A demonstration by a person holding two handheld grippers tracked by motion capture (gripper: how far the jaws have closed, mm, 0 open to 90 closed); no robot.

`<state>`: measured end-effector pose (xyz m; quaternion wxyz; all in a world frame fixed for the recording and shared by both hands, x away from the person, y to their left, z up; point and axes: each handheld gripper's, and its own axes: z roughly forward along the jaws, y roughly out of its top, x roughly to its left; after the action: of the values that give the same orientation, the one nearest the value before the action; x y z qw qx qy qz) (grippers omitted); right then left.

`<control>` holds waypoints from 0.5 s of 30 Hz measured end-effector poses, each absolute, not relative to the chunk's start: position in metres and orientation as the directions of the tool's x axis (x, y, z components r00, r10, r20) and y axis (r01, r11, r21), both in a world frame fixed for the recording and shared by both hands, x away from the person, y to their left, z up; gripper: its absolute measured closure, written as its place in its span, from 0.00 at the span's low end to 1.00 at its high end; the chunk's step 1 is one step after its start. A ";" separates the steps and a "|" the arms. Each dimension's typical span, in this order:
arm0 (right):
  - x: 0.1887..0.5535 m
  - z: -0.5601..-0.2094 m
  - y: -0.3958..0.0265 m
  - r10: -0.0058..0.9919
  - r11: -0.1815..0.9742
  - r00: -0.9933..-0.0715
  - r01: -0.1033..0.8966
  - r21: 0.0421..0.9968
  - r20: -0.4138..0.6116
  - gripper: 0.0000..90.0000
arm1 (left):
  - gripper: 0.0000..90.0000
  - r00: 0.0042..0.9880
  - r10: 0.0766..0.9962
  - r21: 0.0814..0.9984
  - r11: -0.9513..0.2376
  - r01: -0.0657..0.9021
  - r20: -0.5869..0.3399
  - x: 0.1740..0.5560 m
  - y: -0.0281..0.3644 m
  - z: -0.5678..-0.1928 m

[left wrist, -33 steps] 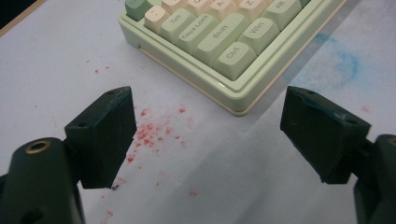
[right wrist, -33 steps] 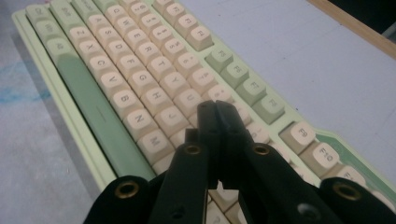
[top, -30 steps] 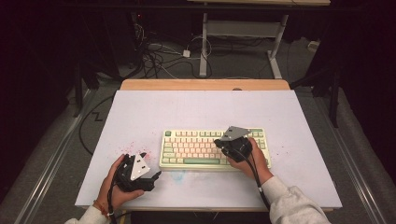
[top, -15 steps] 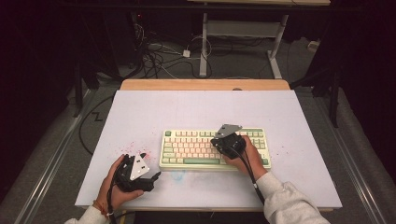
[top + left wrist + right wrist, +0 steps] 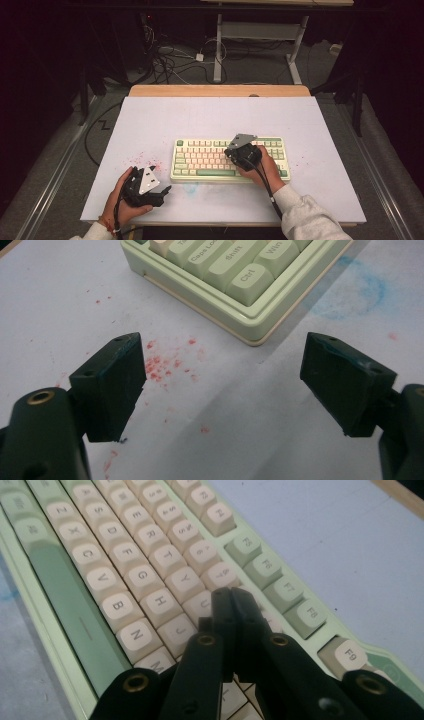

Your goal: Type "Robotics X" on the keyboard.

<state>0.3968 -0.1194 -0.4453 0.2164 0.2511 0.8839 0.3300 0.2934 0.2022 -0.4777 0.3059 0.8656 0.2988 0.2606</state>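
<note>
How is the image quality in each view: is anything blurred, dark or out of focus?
High view: the table is evenly lit, the room behind it very dark. Left gripper view: keyboard legends are sharp; the near claw is slightly soft. Right gripper view: the right claw is dark, and near keys look softer than middle ones.

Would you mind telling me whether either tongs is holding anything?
Nothing is held: the right tongs are shut empty over the keyboard, the left tongs open above the table.

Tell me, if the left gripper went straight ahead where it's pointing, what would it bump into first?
Probably the keyboard. The open left gripper points over the red-speckled table toward the corner near the Ctrl key, though how far off it lies is hard to judge.
</note>
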 end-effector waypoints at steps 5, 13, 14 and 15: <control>0.394 -0.440 -0.120 0.576 0.647 -0.788 0.277 0.711 -0.217 1.00 | 0.19 0.682 0.680 0.682 -0.635 0.363 0.270 0.291 0.204 -0.478; 0.389 -0.431 -0.124 0.577 0.606 -0.790 0.244 0.757 -0.207 0.90 | 0.19 0.677 0.683 0.676 -0.637 0.370 0.274 0.290 0.205 -0.480; 0.388 -0.430 -0.126 0.581 0.599 -0.789 0.247 0.762 -0.201 0.87 | 0.19 0.678 0.682 0.676 -0.638 0.369 0.273 0.290 0.205 -0.480; 0.387 -0.428 -0.127 0.581 0.590 -0.791 0.244 0.770 -0.194 0.85 | 0.19 0.679 0.681 0.675 -0.639 0.369 0.274 0.290 0.205 -0.480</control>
<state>0.3871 -0.1267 -0.4282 0.2186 0.2386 0.8643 0.3849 0.2902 0.2051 -0.4800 0.2976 0.8666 0.3028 0.2622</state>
